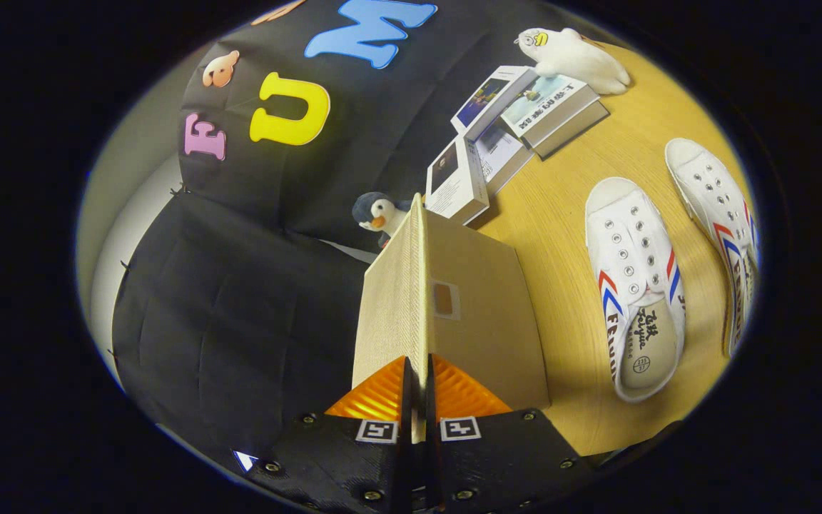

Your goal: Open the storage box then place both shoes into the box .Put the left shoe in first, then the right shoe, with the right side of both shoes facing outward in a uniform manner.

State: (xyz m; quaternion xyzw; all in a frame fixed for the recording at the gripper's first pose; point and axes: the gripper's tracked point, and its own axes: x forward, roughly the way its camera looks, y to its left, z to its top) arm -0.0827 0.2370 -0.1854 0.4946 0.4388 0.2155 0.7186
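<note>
Lid pinched and raised, shoes waiting on the table.

Gripper view: your hand-held gripper (418, 400) is clenched on the edge of the beige fabric storage-box lid (447, 300); a thin grip could slip and drop it. The two white canvas shoes with red-and-blue stripes (636, 285) lie well apart from it on the wooden table (546, 214). The lid hides the box body, so you cannot judge the opening.

Lid (411, 300) nipped in my hand-held gripper (418, 400): woven cloth outside, rough and matt; inner face smooth matt board. Tabletop (561, 235): pale wood grain, satin. Shoes (632, 285): white canvas, metal eyelets. Penguin (377, 213): plush. Books (518, 114): glossy covers.
</note>
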